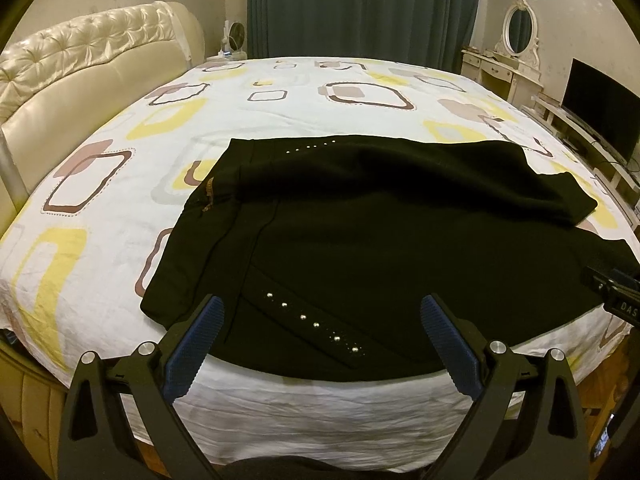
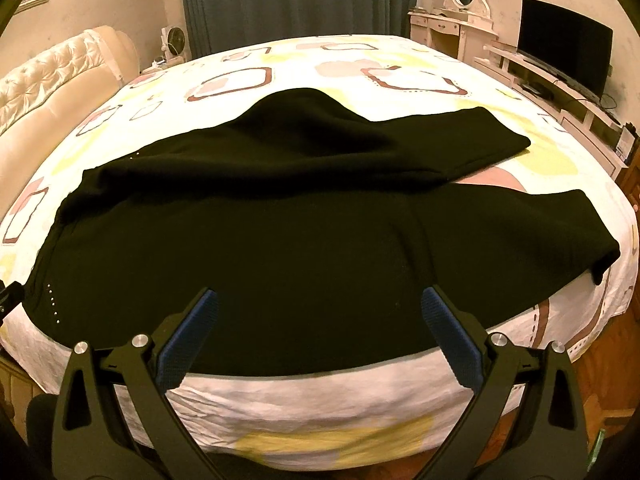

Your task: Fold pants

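Black pants (image 1: 360, 240) lie spread on the bed, waistband to the left, legs running right; a row of silver studs (image 1: 316, 325) marks a pocket near the front edge. In the right wrist view the pants (image 2: 280, 248) show two legs parting at the right, the far leg bunched up. My left gripper (image 1: 322, 312) is open and empty just above the pants' near edge by the studs. My right gripper (image 2: 320, 308) is open and empty over the near leg at the bed's front edge. The right gripper's tip (image 1: 616, 292) shows at the right edge of the left wrist view.
The bed has a white sheet (image 1: 120, 184) with yellow and brown squares. A cream tufted headboard (image 1: 80, 64) stands at the left. A dressing table with mirror (image 1: 516, 52), a TV (image 2: 564, 44) on a low stand and teal curtains (image 1: 360, 4) line the far side.
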### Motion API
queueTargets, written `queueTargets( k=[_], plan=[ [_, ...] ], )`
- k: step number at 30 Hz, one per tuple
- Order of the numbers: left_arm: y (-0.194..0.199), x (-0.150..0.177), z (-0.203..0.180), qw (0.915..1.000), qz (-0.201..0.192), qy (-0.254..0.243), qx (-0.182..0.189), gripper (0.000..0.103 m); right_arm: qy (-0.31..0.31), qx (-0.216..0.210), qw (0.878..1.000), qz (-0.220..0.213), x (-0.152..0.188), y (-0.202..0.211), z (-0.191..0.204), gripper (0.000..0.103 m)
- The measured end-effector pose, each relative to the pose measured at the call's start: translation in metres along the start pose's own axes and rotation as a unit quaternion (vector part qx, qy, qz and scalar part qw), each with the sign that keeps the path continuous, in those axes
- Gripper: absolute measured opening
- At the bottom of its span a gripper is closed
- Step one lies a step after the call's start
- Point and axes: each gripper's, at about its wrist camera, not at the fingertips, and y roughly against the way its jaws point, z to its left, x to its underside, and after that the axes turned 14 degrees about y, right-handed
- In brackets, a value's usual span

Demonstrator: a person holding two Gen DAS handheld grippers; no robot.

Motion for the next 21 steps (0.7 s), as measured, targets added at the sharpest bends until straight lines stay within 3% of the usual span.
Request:
queueTargets(
  k=[21],
  plan=[
    [0.0027, -0.0001, -0.0030, 1.0000, -0.003, -0.002, -0.002, 0.098, 0.005, -0.005, 1.000, 0.003, 0.0052, -0.0042, 0.0025, 0.101]
  ],
)
